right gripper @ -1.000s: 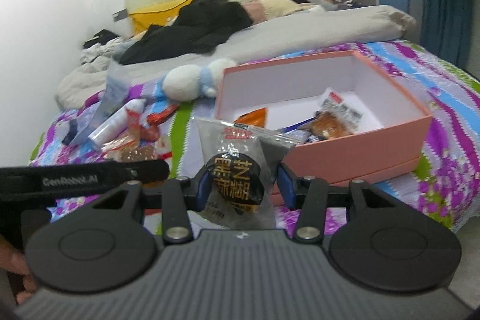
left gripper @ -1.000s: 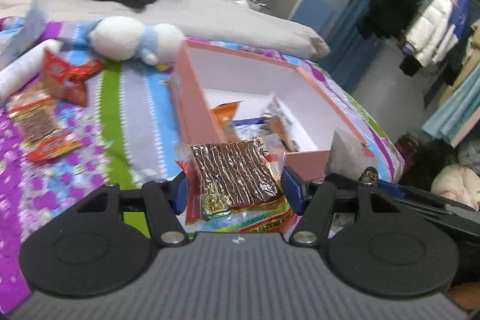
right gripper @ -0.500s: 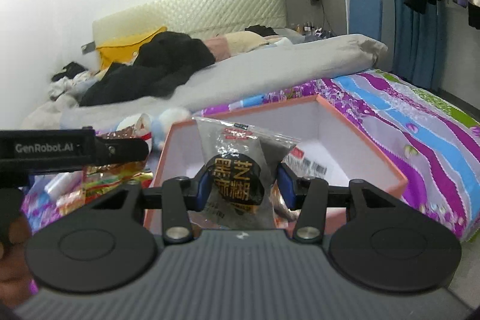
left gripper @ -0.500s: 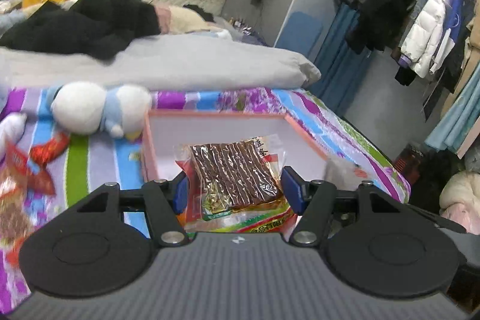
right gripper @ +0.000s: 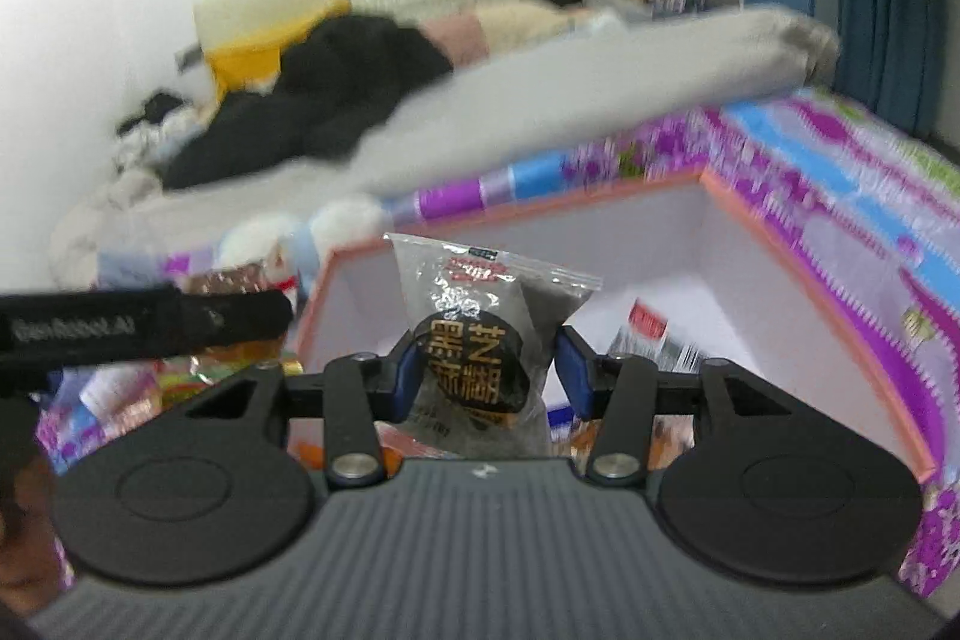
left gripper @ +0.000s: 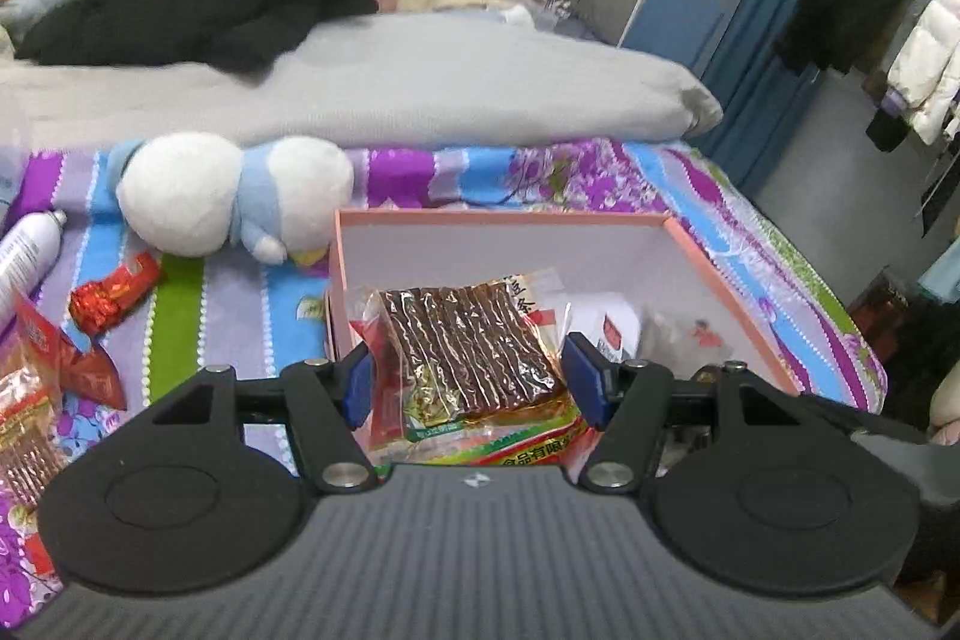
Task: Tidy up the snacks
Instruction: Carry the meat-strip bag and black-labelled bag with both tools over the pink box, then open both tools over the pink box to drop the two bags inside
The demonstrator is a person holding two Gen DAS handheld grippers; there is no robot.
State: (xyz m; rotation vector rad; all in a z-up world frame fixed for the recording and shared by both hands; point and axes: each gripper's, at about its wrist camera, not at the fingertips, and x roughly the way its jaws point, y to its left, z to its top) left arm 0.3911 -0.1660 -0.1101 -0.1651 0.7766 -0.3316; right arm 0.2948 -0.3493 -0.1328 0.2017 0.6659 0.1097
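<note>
My left tool [left gripper: 468, 379] is gripping a brown strip-snack pack [left gripper: 465, 346], my right tool [right gripper: 491, 376] a clear sesame pack [right gripper: 480, 334]; I am holding both over the open pink box [left gripper: 690, 244], which is lying on the bed [left gripper: 600, 172] beside a plush toy [left gripper: 228, 193] and loose snacks [left gripper: 114, 292].

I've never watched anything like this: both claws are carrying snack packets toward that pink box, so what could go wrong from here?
1. The left gripper and right gripper near the pink box together, so they might bump.
2. The brown-stick packet is wide and could catch the box's near wall.
3. The clear black-label packet, held low, may flop or slip.
</note>
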